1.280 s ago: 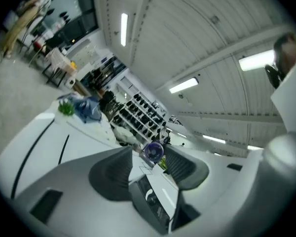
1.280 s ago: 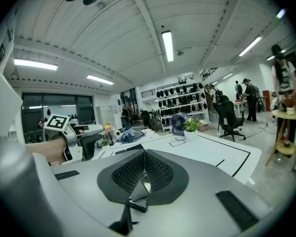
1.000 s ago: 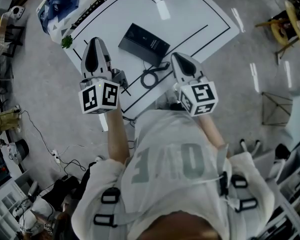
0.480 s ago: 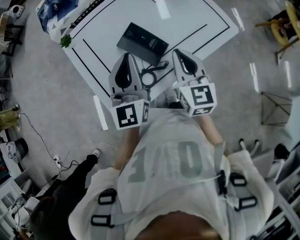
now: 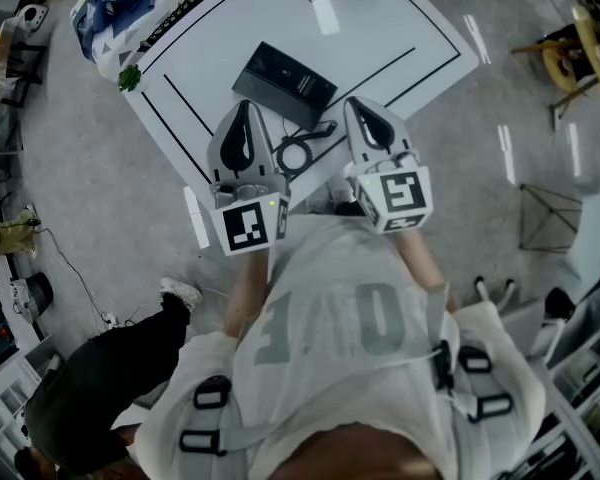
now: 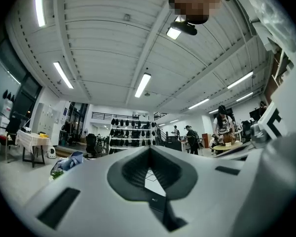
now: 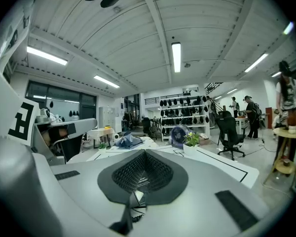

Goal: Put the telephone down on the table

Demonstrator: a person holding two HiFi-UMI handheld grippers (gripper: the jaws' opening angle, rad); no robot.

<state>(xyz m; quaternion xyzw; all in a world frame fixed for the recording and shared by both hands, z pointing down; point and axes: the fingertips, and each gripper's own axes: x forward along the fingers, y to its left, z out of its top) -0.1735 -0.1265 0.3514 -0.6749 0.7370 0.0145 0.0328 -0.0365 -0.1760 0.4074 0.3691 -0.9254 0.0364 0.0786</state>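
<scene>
The telephone (image 5: 285, 83) is a flat black rectangle lying on the white table (image 5: 380, 38), with nothing holding it. A coiled black cable (image 5: 298, 155) lies just in front of it. In the head view my left gripper (image 5: 242, 108) hovers over the table's near edge, left of the cable, jaws shut and empty. To the right of the cable my right gripper (image 5: 358, 106) is also shut and empty. Each gripper view shows that gripper's own jaws closed together, left gripper (image 6: 149, 149) and right gripper (image 7: 144, 154), with nothing between them.
A blue cloth bundle (image 5: 130, 3) and a small green plant (image 5: 130, 78) sit at the table's far left corner. A person in black (image 5: 90, 398) stands on the floor at lower left. A wooden stool (image 5: 570, 48) is at the right. Black lines mark the tabletop.
My left gripper has moved right from the table's left edge to beside the cable. The right gripper has stayed put. The person in black has come further into view at lower left.
</scene>
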